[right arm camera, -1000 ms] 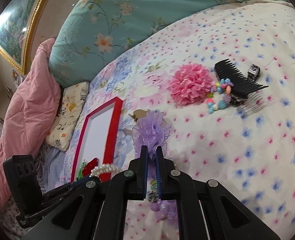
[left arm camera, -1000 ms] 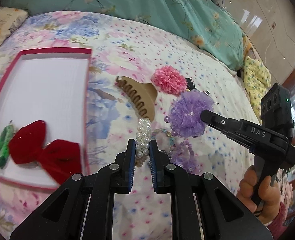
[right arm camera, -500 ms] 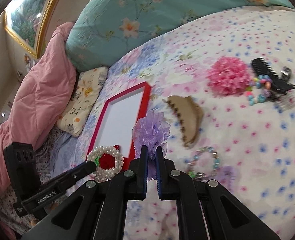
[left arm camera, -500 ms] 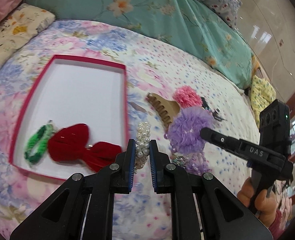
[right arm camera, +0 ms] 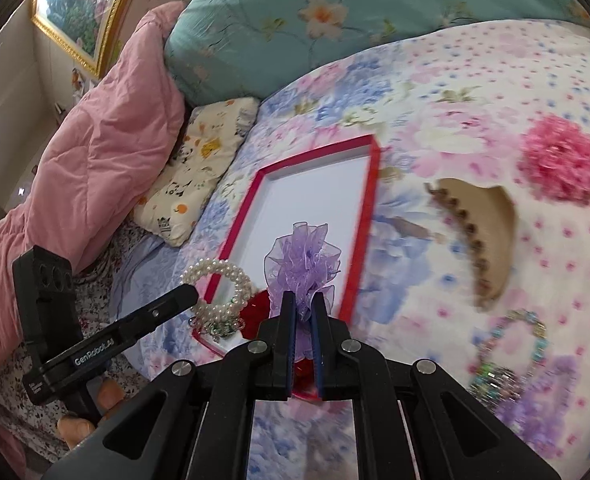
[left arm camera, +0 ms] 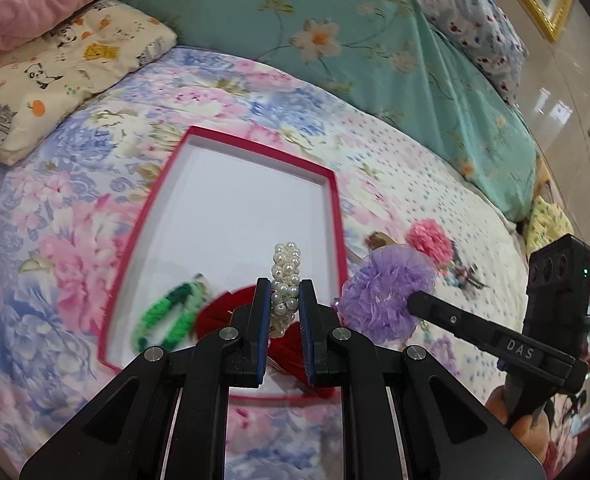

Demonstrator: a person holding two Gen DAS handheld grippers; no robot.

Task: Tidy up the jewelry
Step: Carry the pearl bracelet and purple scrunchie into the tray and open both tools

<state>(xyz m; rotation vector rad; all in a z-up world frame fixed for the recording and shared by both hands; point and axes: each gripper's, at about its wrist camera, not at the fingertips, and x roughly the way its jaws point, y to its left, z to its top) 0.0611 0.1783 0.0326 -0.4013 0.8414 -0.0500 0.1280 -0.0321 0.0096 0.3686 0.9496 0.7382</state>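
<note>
Claws (left arm camera: 285,312) (right arm camera: 303,316) clamped: L pearl bracelet (left arm camera: 286,280), R purple scrunchie (right arm camera: 303,264).

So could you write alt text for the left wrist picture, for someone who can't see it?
Two black jaws of the left gripper pinch a pearl bracelet above a red-rimmed white tray on a floral bedspread. The tray holds a green band and a red bow; at right, the right gripper carries a purple scrunchie.

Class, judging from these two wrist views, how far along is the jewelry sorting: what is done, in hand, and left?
Done: a red bow and green bracelet lie in the red tray. In hand: the left claw grips a pearl bracelet; the right claw grips a purple scrunchie. Left on the bed: tan hair claw clip, pink scrunchie, beaded bracelet.
</note>
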